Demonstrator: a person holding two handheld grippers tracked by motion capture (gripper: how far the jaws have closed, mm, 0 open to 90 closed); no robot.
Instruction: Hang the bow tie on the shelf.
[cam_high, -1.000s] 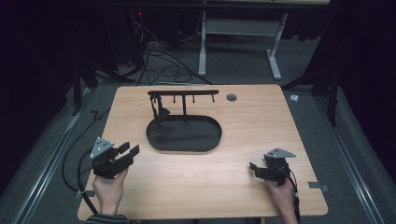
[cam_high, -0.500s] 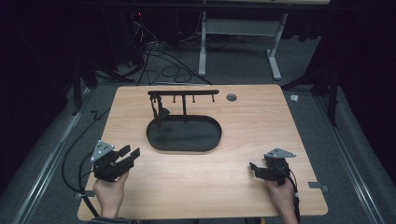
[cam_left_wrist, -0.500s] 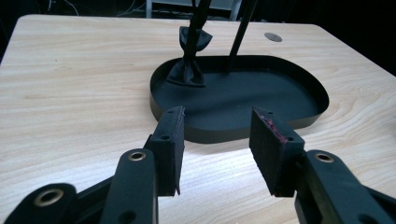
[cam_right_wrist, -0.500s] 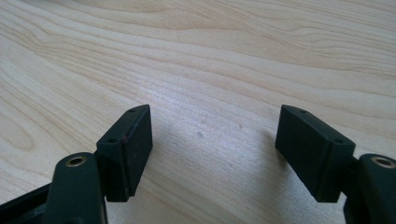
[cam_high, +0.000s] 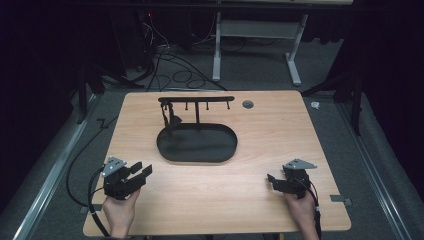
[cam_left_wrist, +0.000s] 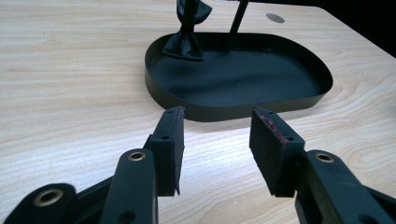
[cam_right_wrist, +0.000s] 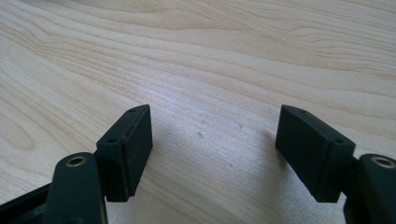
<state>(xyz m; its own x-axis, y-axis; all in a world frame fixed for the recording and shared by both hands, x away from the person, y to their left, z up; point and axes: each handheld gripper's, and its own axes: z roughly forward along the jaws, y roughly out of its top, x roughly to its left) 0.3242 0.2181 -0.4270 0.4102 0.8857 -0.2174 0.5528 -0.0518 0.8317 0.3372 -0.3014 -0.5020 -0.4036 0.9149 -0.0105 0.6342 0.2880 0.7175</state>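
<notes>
Your left gripper (cam_high: 141, 172) has its jaws partly open, with nothing between them. Your right gripper (cam_high: 272, 181) is open wider, with nothing in it, low over bare wood. Both are at the near edge of the table (cam_high: 280, 130), well apart. The black tray (cam_high: 197, 156) sits mid-table, ahead of your left gripper. A stand (cam_high: 196, 100) rises from it, with a dark bow (cam_left_wrist: 186, 44) at one post.

High view: fixed above, looking forward and down across the whole worktop (cam_high: 260, 200). Left gripper view: low, close behind the left hand-held gripper (cam_left_wrist: 217, 144), facing the black tray (cam_left_wrist: 243, 79) just ahead, shared with the high view. Right gripper view: close behind the right hand-held gripper (cam_right_wrist: 215, 144), facing bare wood.
</notes>
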